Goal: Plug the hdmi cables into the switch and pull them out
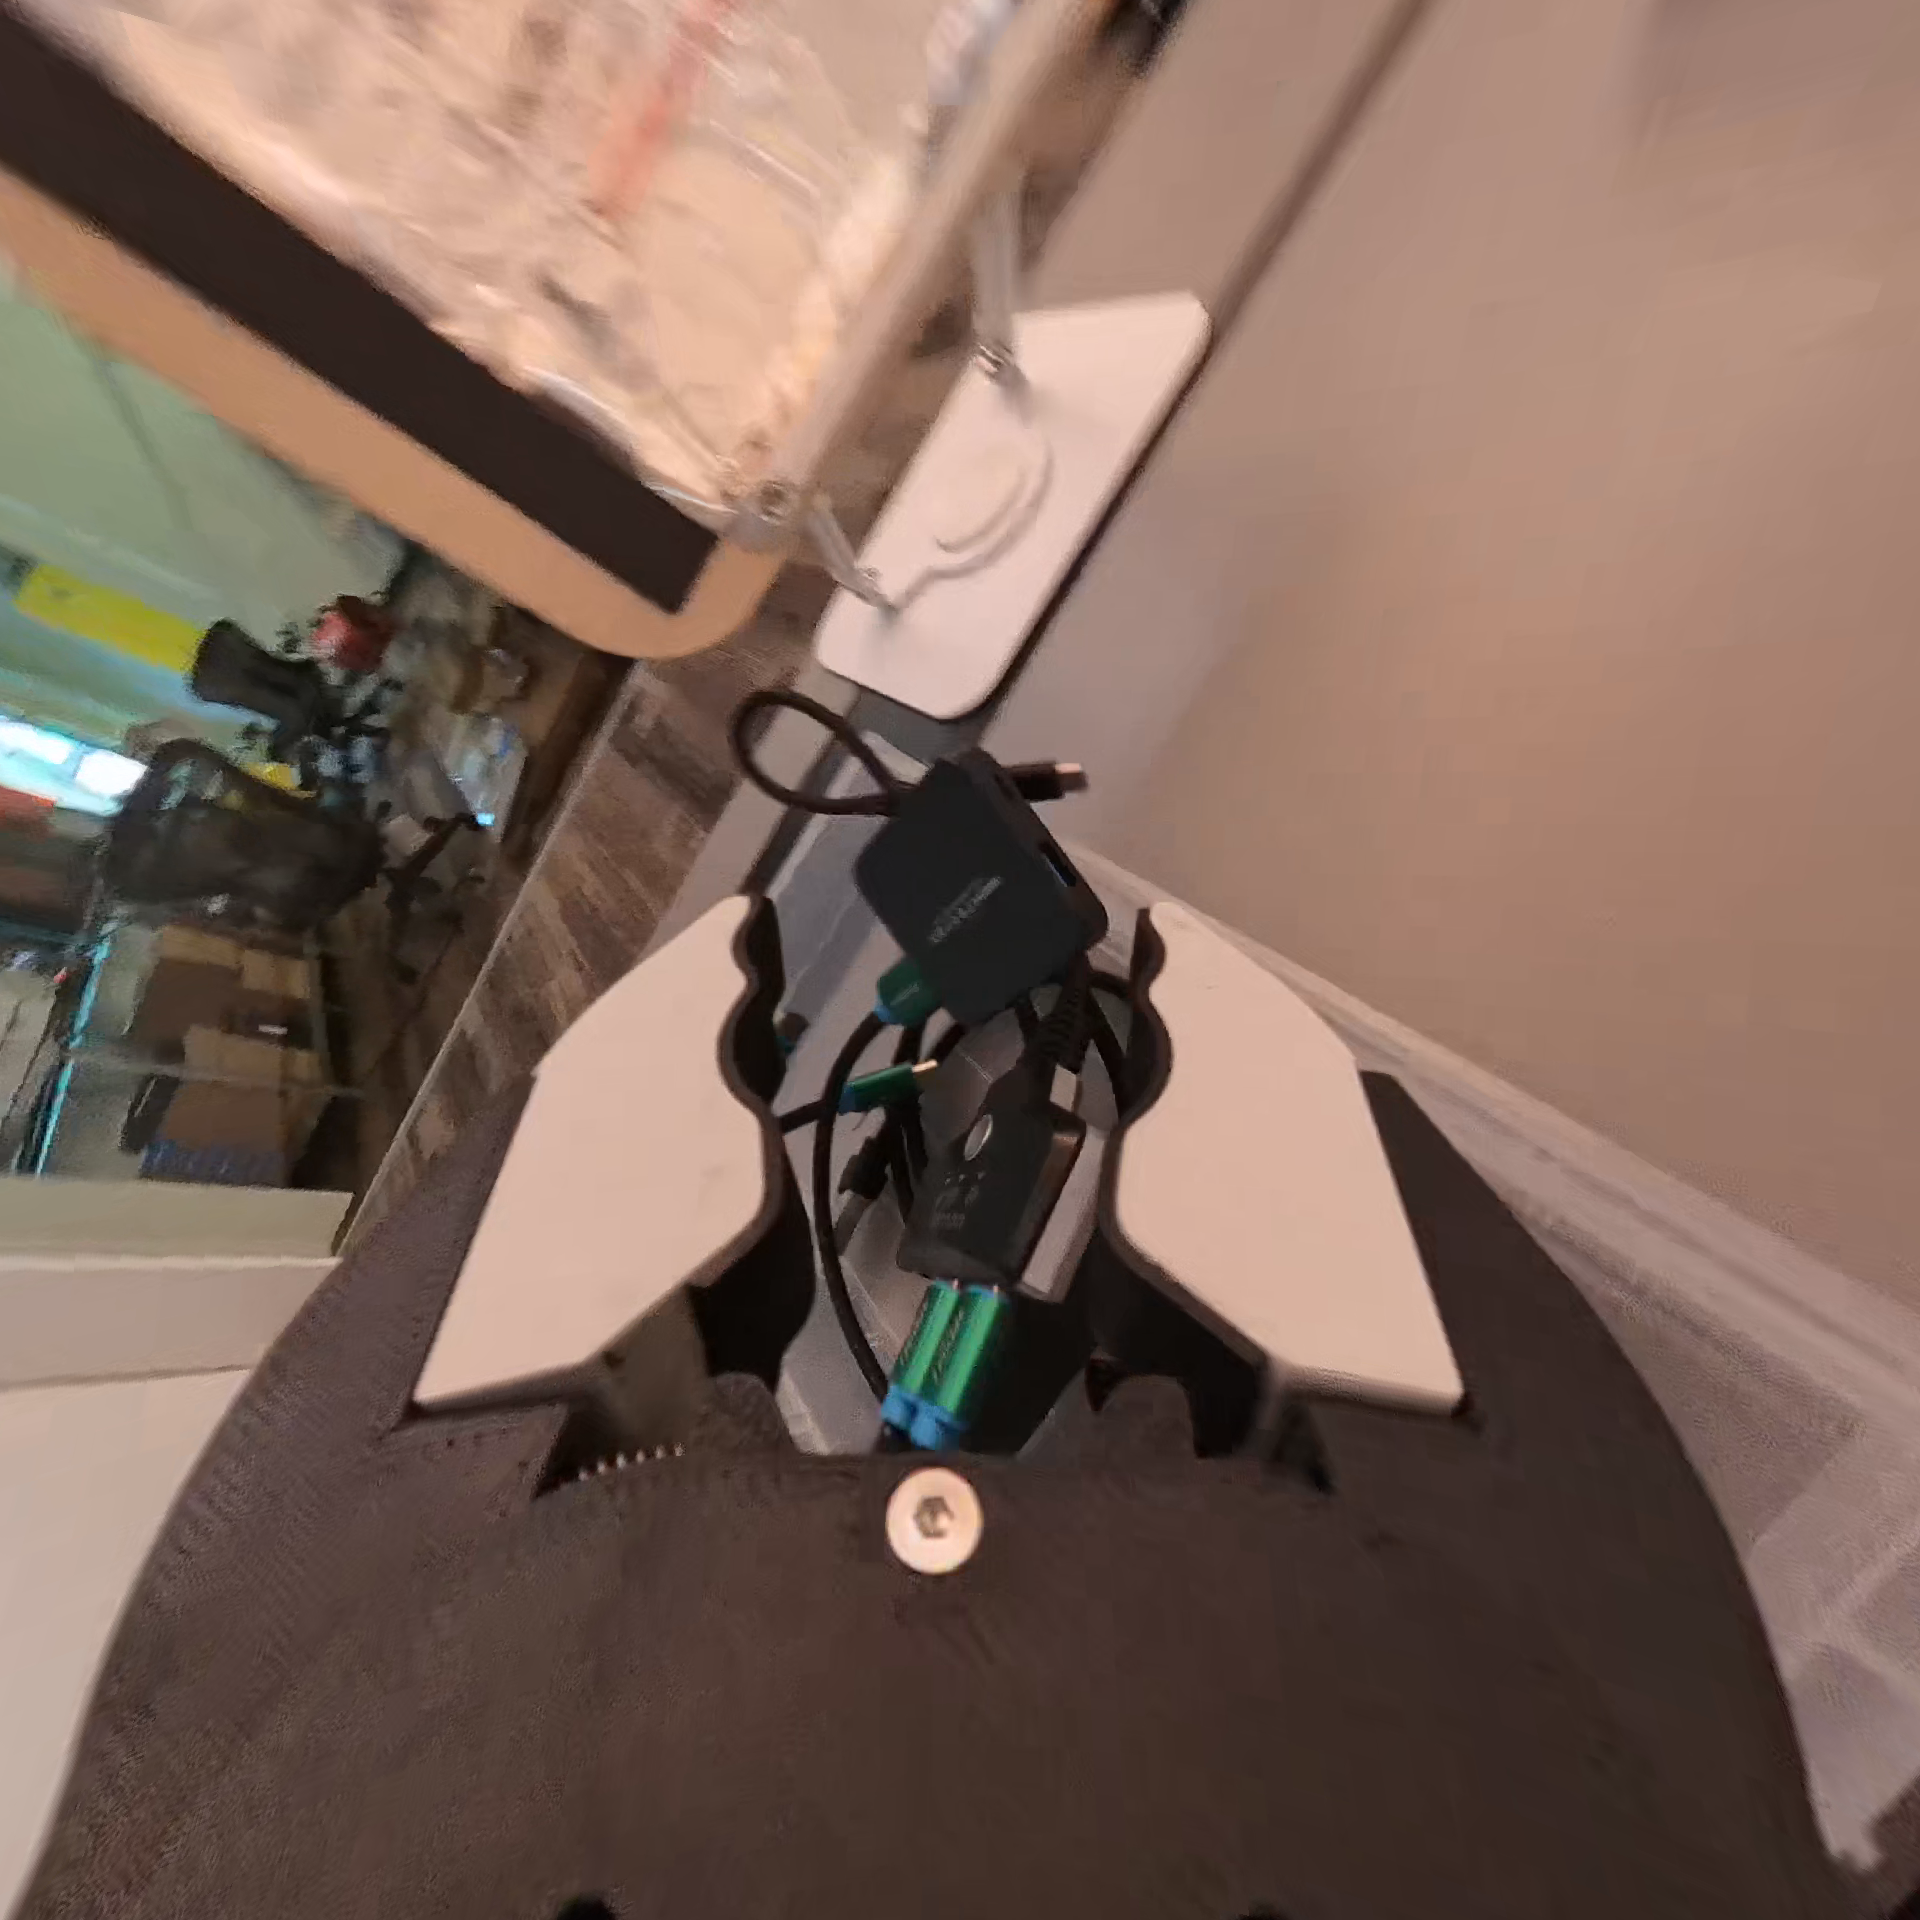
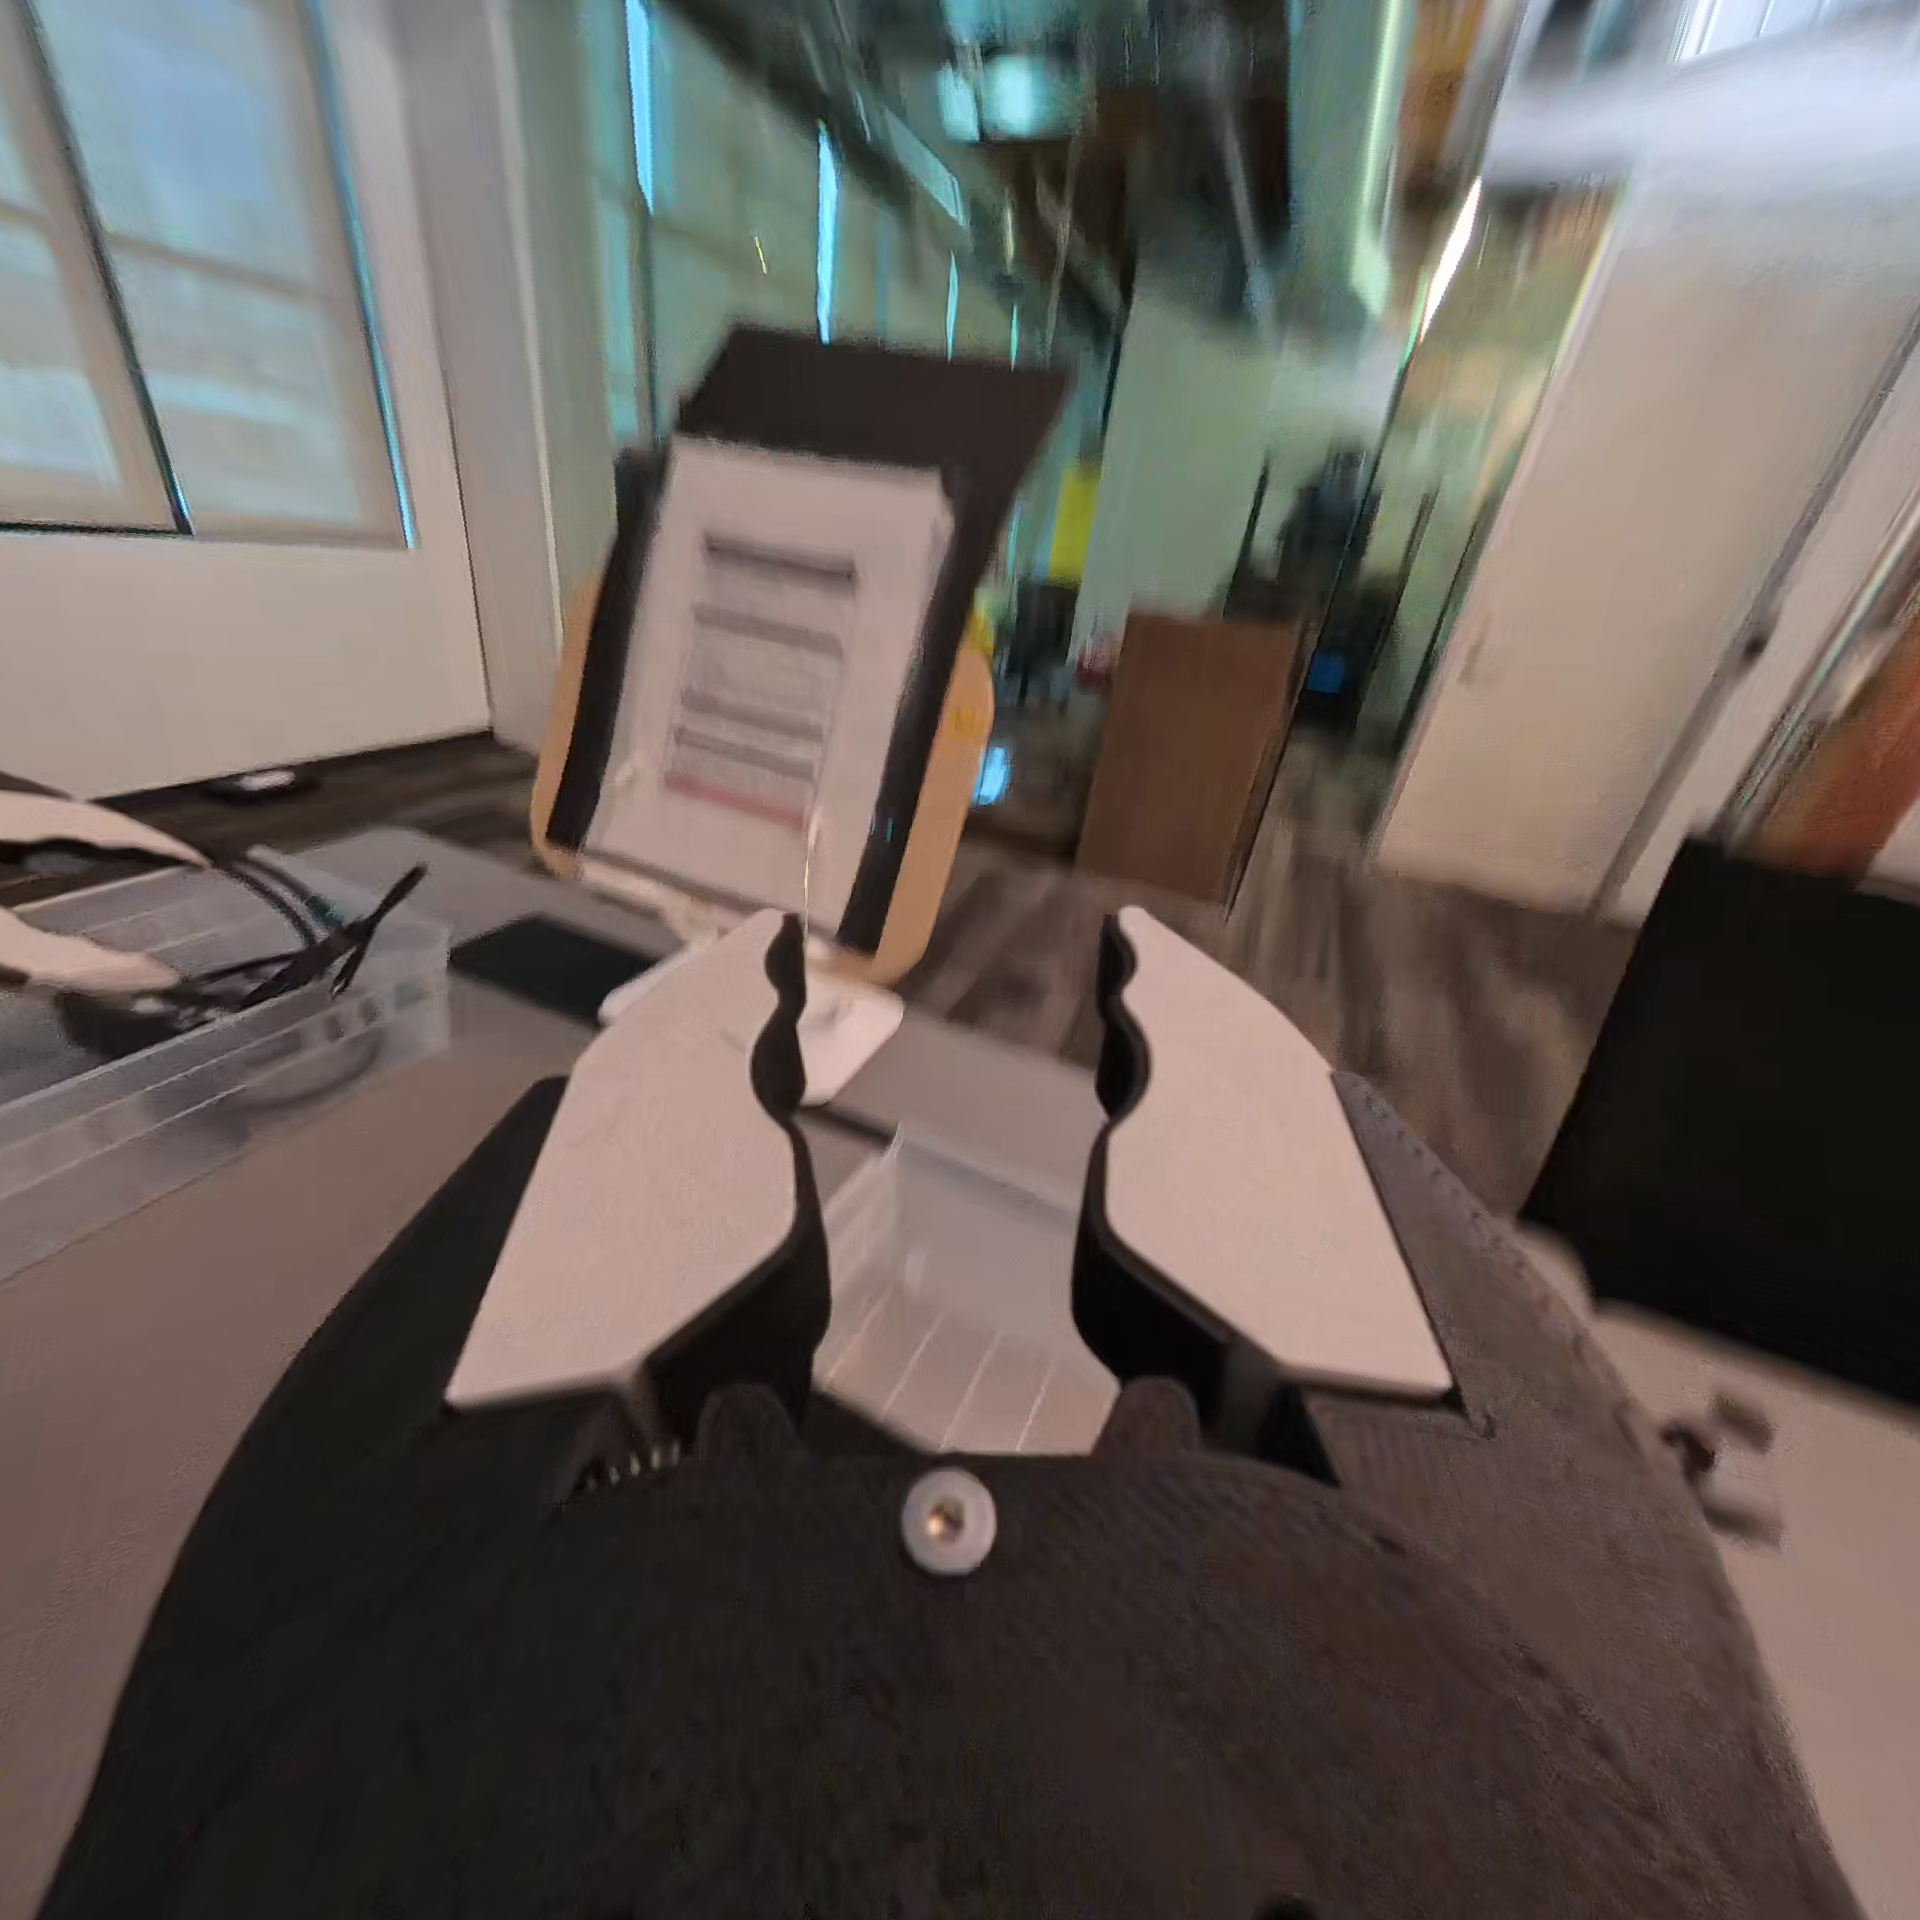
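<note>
In the left wrist view, my left gripper [image 1: 951, 935] is open above a tangle of black cables in a clear bin. Between its fingers lies a black switch [image 1: 971, 1195] with two green-and-blue plugs [image 1: 951, 1351] at its near end. Beyond it is a dark square hub [image 1: 971, 904] with a short looped cable. Two loose green plugs [image 1: 899, 992] lie to the left of it. Whether the fingers touch anything cannot be told. My right gripper [image 2: 951, 935] is open and empty over the table, above a small clear plastic piece [image 2: 935, 1299].
A clear bin [image 2: 208, 1070] with the cables [image 2: 301, 935] stands at the left, and the left gripper's fingers [image 2: 73, 831] reach into it. A sign holder [image 2: 779, 665] on a white base [image 1: 1018, 499] stands behind. A black block [image 2: 1745, 1122] is on the right.
</note>
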`<state>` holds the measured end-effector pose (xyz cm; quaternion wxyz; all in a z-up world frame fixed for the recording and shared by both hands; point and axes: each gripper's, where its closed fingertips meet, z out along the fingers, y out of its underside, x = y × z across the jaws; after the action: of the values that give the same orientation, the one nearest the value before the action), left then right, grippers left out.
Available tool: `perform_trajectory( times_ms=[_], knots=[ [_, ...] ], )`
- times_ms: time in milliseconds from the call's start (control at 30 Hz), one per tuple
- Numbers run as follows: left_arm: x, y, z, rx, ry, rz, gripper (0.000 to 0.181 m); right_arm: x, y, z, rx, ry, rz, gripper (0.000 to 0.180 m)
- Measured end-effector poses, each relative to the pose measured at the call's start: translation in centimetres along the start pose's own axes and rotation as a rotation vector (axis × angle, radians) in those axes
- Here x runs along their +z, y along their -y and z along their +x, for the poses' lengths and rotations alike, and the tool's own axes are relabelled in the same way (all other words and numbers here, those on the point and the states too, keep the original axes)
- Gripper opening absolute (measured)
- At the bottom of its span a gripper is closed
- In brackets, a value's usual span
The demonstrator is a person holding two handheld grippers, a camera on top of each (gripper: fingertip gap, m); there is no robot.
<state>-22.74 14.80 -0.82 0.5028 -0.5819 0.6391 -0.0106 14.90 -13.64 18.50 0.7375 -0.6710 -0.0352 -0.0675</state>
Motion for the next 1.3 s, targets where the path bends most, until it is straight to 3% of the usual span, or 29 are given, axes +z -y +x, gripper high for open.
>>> perform_trajectory(
  times_ms=[167, 300, 533, 767, 800, 1033, 1300],
  knots=[
    [3.3, -2.6, 0.5, 0.251, -0.154, -0.240, 0.073, 3.2, 1.2, -3.4, -0.138, -0.028, 0.089, 0.061],
    [5.3, -2.6, 1.2, 0.355, -0.247, -0.267, 0.074, 6.5, -1.2, -7.2, -0.261, 0.034, -0.012, 0.059],
    [7.0, -3.1, 1.5, 0.462, -0.343, -0.381, 0.099, 8.9, -4.7, -9.1, -0.352, 0.068, -0.155, 0.058],
    [7.5, -3.7, 1.6, 0.435, -0.379, -0.452, 0.092, 9.1, -5.0, -9.5, -0.338, 0.100, -0.160, 0.056],
    [7.5, -3.6, 1.4, 0.440, -0.364, -0.445, 0.081, 9.2, -5.1, -9.5, -0.345, 0.097, -0.165, 0.056],
    [7.5, -3.5, 1.1, 0.400, -0.365, -0.447, 0.079, 9.4, -5.7, -9.9, -0.377, 0.112, -0.191, 0.054],
    [5.2, -1.9, -2.2, 0.339, -0.198, -0.417, 0.072, 9.4, -6.1, -9.4, -0.386, 0.094, -0.223, 0.053]
  ],
)
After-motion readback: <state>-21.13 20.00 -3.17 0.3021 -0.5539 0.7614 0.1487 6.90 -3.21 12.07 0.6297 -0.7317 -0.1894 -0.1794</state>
